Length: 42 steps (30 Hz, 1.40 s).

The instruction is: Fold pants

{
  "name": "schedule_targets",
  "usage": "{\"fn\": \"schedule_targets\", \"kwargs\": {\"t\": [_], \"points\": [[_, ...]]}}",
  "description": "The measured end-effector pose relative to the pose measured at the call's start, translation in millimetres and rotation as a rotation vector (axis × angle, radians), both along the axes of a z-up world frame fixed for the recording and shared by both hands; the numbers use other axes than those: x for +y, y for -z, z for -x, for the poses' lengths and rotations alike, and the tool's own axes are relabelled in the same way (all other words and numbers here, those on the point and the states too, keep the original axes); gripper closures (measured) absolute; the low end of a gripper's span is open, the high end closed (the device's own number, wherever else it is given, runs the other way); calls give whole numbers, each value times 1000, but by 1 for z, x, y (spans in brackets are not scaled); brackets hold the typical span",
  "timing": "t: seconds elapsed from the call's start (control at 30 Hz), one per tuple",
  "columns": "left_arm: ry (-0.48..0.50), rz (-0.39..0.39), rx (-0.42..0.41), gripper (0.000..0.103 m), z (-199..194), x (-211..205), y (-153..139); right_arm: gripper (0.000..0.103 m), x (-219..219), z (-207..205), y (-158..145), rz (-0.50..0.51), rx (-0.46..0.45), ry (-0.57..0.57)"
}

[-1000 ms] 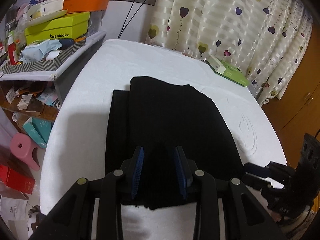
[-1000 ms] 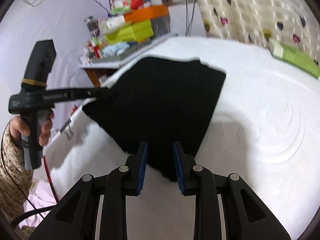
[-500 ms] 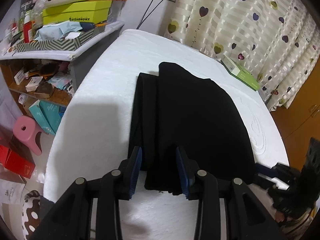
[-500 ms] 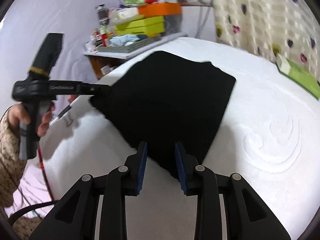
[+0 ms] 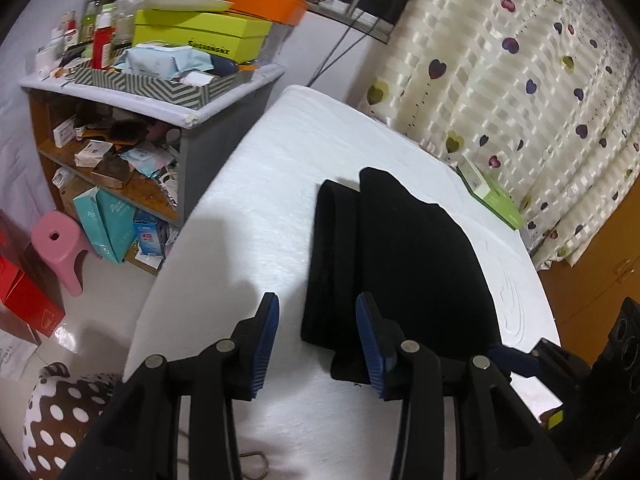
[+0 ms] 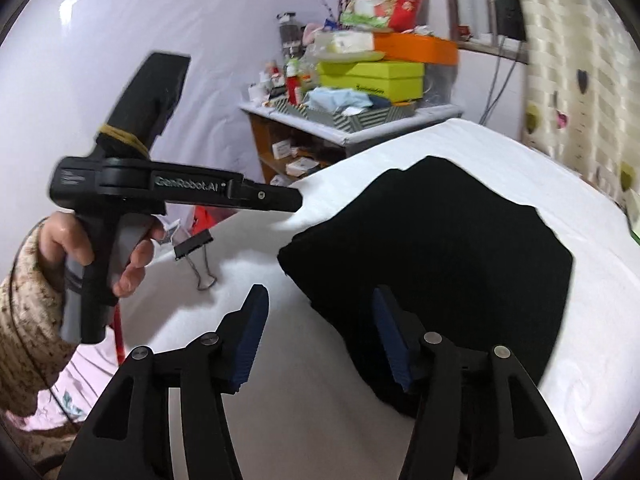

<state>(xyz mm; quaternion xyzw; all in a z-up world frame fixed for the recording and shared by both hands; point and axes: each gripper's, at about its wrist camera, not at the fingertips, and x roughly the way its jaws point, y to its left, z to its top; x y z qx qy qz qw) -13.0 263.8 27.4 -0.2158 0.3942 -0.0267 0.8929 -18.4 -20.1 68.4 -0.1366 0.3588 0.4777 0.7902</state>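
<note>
Reading "GenRobot.AI", white lettering on left tool (image 6: 296, 200)

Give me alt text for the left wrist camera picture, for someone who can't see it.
Folded black pants lie on a white bed, with the open left tool just in front, nothing gripped. A cluttered shelf stands to the left and heart-print curtains hang behind.

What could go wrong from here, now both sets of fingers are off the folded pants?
1. The left gripper, just opened, has its right finger over the folded black fabric pants' near corner; withdrawing might snag it.
2. The pants lie near the white mattress edge; a drag could pull them off.
3. The black binder clip could catch fabric.
</note>
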Motion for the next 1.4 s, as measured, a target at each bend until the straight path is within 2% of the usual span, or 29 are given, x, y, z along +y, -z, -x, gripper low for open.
{"fn": "schedule_targets", "kwargs": {"t": [0.17, 0.4, 0.47, 0.53, 0.6, 0.73, 0.87, 0.97, 1.07, 1.13, 1.17, 1.3, 1.37, 1.4], "points": [[-23, 40, 1, 55, -1, 9, 3, 44, 28, 0, 16, 86, -43, -18], [-62, 94, -15, 55, -3, 20, 6, 43, 53, 1, 24, 198, -176, 7], [-68, 107, -9, 55, -5, 22, 8, 39, 57, 2, 26, 220, -190, 3], [-68, 117, -4, 55, -6, 23, 11, 29, 63, 3, 28, 239, -204, -18], [-73, 124, -2, 55, -7, 25, 14, 29, 68, 1, 29, 258, -233, -8], [-68, 137, -1, 55, -9, 26, 16, 29, 66, -9, 28, 238, -198, 10], [-60, 138, -3, 55, -11, 25, 14, 34, 64, -10, 25, 219, -194, 23], [-60, 151, -4, 55, -10, 25, 15, 56, 57, -14, 19, 165, -162, 38], [-55, 183, -5, 55, -11, 24, 14, 62, 51, -19, 16, 116, -118, 49], [-56, 194, 1, 51, -13, 24, 13, 73, 46, -21, 12, 88, -113, 82], [-53, 201, 2, 47, -15, 24, 13, 74, 42, -24, 10, 63, -94, 91], [-43, 271, 24, 44, -22, 28, 17, 74, 40, -29, 9, 33, -41, 87], [-36, 305, 37, 40, -25, 29, 20, 70, 45, -19, 8, 47, -73, 35], [-38, 318, 51, 40, -27, 29, 22, 65, 49, -15, 9, 63, -96, 21]]}}
